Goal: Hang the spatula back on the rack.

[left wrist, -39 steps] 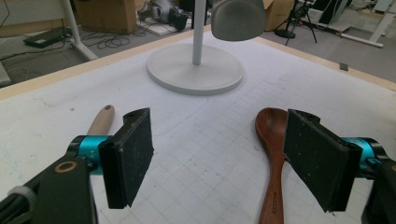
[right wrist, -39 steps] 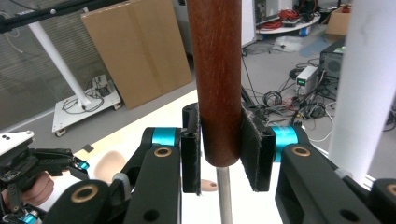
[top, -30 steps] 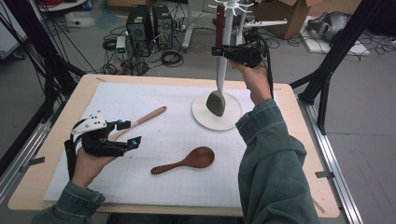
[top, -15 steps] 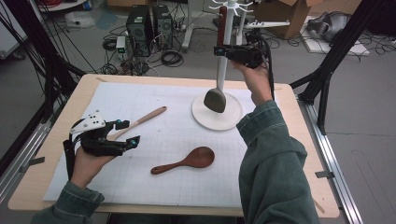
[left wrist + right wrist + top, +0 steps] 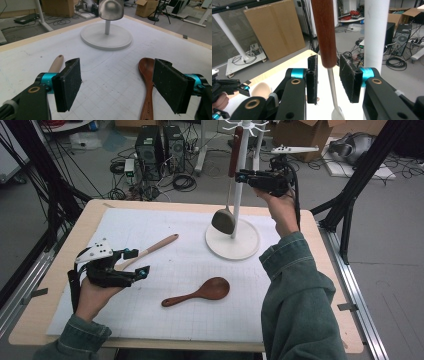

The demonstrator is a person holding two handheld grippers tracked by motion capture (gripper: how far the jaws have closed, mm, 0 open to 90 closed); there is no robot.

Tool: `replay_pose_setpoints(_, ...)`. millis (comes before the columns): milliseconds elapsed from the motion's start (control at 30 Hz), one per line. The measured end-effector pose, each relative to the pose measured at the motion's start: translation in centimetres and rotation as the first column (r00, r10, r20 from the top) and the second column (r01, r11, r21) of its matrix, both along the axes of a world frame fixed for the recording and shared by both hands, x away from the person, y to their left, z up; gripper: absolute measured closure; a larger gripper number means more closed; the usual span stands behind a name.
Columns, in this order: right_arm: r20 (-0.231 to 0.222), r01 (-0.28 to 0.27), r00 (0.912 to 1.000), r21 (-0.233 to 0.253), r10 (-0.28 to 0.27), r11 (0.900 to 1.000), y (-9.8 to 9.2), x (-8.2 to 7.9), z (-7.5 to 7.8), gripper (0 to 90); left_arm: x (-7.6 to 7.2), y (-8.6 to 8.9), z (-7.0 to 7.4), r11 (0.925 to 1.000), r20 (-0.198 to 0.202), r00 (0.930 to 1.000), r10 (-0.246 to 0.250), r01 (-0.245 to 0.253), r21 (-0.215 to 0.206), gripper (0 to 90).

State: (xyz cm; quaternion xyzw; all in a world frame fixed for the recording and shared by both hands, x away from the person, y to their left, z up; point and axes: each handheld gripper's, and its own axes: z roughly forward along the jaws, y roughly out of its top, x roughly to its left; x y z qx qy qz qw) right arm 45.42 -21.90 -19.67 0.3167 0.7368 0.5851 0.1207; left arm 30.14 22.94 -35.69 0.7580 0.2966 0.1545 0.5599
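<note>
A white stand with hooks rises from a round base at the back of the mat. A utensil with a brown handle and a metal head hangs along its pole. My right gripper is raised there. In the right gripper view the handle sits between the jaws of that gripper, with a thin gap on each side. My left gripper is open low over the mat. It stands between a light wooden utensil and a dark wooden spoon.
The light wooden utensil lies left of the stand and the dark spoon lies mid-mat on the white gridded mat. Black frame posts, cables and computer towers stand beyond the table's far edge.
The hanging utensil's metal head has shifted slightly up and to the left, while the right gripper stays at its handle. The left gripper has barely moved.
</note>
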Motion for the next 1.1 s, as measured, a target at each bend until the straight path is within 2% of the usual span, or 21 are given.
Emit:
replay_pose_setpoints(233,-0.006,-0.020,0.9998,-0.005,0.020,1.000,-0.5,-0.4,-0.4,67.5,0.1,0.2,0.0,0.9999,0.000,0.9999,0.010,-0.010,-0.005,23.4)
replay_pose_setpoints(367,-0.007,-0.047,0.9989,0.011,0.047,0.999,-0.8,-0.6,-0.5,72.2,0.1,0.2,0.0,0.9999,-0.001,1.0000,0.009,-0.009,-0.006,23.4)
replay_pose_setpoints(500,-0.014,-0.069,0.9975,0.005,0.069,0.998,-1.2,-0.9,-0.8,75.5,0.1,0.2,-0.1,1.0000,-0.008,1.0000,0.005,-0.005,0.002,23.5)
replay_pose_setpoints(700,-0.022,-0.075,0.9970,0.000,0.075,0.997,-1.8,-1.5,-1.2,78.7,0.1,0.1,-0.2,1.0000,-0.011,0.9999,0.002,-0.002,0.003,23.5)
replay_pose_setpoints(833,-0.014,-0.077,0.9969,-0.002,0.077,0.997,-2.1,-1.8,-1.0,79.1,0.1,0.2,-0.3,1.0000,-0.017,0.9998,0.005,-0.005,0.006,23.4)
replay_pose_setpoints(1100,0.013,-0.073,0.9972,-0.012,0.073,0.997,-2.8,-2.2,-0.2,86.1,0.2,0.2,-0.4,0.9999,-0.021,0.9997,0.013,-0.013,0.006,23.3)
